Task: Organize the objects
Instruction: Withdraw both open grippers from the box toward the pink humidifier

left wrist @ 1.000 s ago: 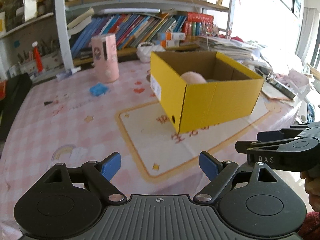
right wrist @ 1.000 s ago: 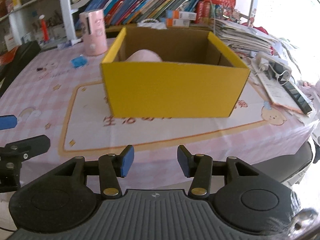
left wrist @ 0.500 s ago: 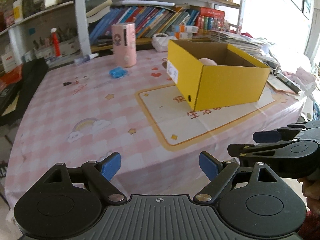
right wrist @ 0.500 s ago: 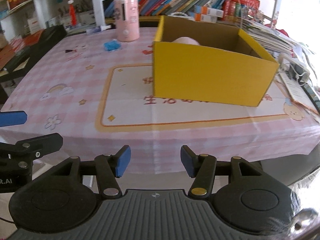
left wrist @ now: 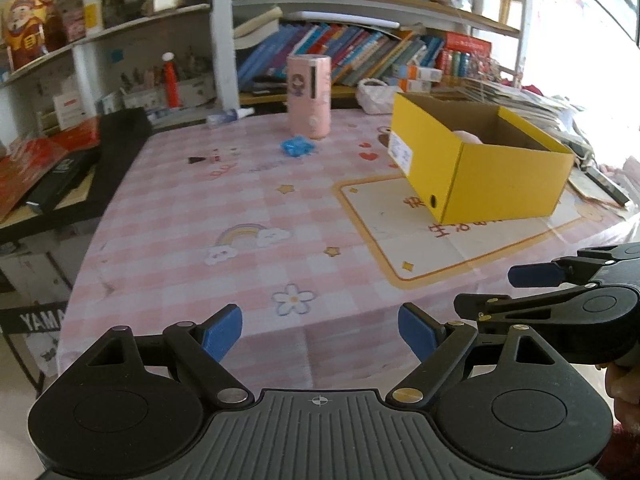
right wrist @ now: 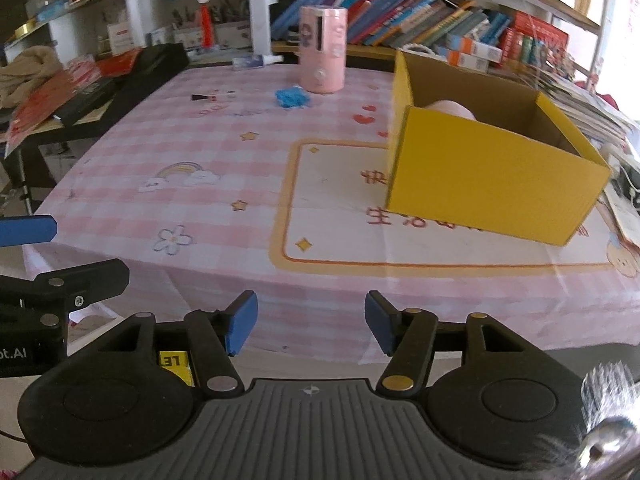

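Observation:
A yellow cardboard box (left wrist: 500, 184) (right wrist: 492, 196) stands open on the pink checked tablecloth (left wrist: 224, 216) (right wrist: 200, 152), with a pale pink rounded thing (left wrist: 468, 137) (right wrist: 450, 109) inside it. A pink cylinder (left wrist: 310, 96) (right wrist: 323, 54) stands at the back, a small blue object (left wrist: 296, 146) (right wrist: 292, 97) in front of it. My left gripper (left wrist: 320, 334) hangs open and empty off the table's near edge. My right gripper (right wrist: 310, 322) is empty too, its jaws opening; it also shows at the right of the left wrist view (left wrist: 532, 280).
Shelves of books (left wrist: 352, 56) (right wrist: 400, 16) run behind the table. A black case and red books (left wrist: 60, 168) (right wrist: 80, 88) lie on a side table at left. Stacked papers (left wrist: 532, 100) and a power strip lie right of the box. A small tube (left wrist: 230, 116) rests at the back edge.
Both grippers have drawn back from the box and swung left; the box now looks smaller and sits to the right. The right gripper's jaws have widened.

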Available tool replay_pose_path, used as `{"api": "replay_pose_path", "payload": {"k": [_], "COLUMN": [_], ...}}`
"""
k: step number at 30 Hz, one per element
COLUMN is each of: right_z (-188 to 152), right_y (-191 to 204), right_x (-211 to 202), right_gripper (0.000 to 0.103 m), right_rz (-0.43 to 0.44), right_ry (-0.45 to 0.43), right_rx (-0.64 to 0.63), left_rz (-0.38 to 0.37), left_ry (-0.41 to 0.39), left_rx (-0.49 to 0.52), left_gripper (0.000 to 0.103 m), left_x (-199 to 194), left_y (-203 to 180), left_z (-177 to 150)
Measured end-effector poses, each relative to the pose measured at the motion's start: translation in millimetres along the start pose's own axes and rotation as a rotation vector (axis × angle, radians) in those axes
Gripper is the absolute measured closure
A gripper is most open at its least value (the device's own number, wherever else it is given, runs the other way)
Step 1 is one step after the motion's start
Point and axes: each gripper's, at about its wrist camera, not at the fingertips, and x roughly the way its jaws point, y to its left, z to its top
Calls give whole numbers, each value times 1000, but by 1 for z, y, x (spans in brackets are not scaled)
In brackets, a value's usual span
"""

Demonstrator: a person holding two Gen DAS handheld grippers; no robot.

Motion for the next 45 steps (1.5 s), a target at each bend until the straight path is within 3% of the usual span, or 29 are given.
{"api": "replay_pose_path", "payload": {"k": [25, 35, 45], "right_z": [22, 37, 79], "right_y": [42, 48, 40], "right_x": [12, 40, 84], "right_gripper": [40, 37, 37], "right_rz": [31, 51, 54], "right_ry": [-28, 2, 14], "right_rx": [-62, -79, -70], "left_rz": [48, 67, 81], "left_ry": [-31, 1, 14], "left_rx": [-48, -72, -74], "left_gripper": [16, 16, 16], "left_x": [-3, 19, 62], "left_y": [42, 56, 71], "left_z": [2, 10, 47]}}
